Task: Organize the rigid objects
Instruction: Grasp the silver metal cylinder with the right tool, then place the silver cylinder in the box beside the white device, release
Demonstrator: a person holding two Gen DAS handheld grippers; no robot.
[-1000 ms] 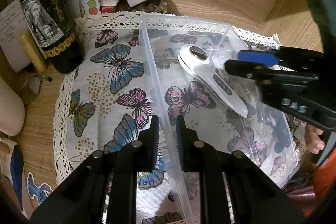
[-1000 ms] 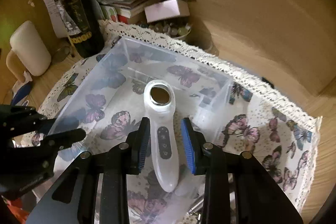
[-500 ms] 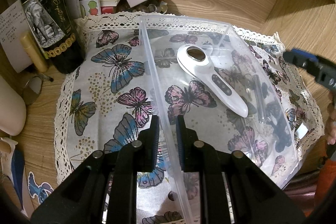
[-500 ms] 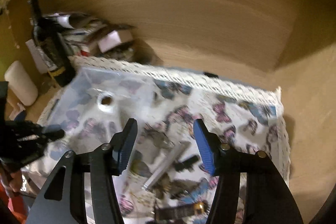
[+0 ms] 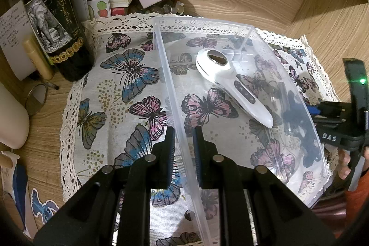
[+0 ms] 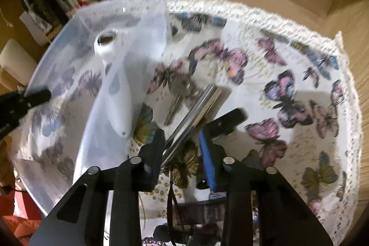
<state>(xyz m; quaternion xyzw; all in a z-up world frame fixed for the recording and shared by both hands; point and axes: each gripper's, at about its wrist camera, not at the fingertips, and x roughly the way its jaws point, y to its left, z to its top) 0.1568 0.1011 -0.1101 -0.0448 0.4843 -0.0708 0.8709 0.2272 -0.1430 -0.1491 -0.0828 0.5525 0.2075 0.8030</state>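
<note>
1. Left wrist view: the left gripper (image 5: 183,140) has its fingers pinched on the near wall of the clear plastic bin (image 5: 272,37), steadying it on the butterfly cloth (image 5: 120,93) that covers the table. A white handheld device (image 5: 233,87) lies inside the bin, head toward the far wall. The right gripper (image 5: 332,121) shows at the right edge, outside the bin. A wine bottle (image 5: 55,22) stands to the left, off the cloth's corner.

2. Right wrist view (blurred by motion): the right gripper (image 6: 182,142) has its fingers spread, empty, just over a silver bar-shaped object (image 6: 196,107) lying on the cloth beside the bin. Keys (image 6: 177,96) and a black block (image 6: 227,122) lie close by.

3. Judgement: one item is stowed; the step in hand is fetching the next. The next move calls for lowering squarely astride the bar and closing across its narrow width, clear of the keys.
</note>
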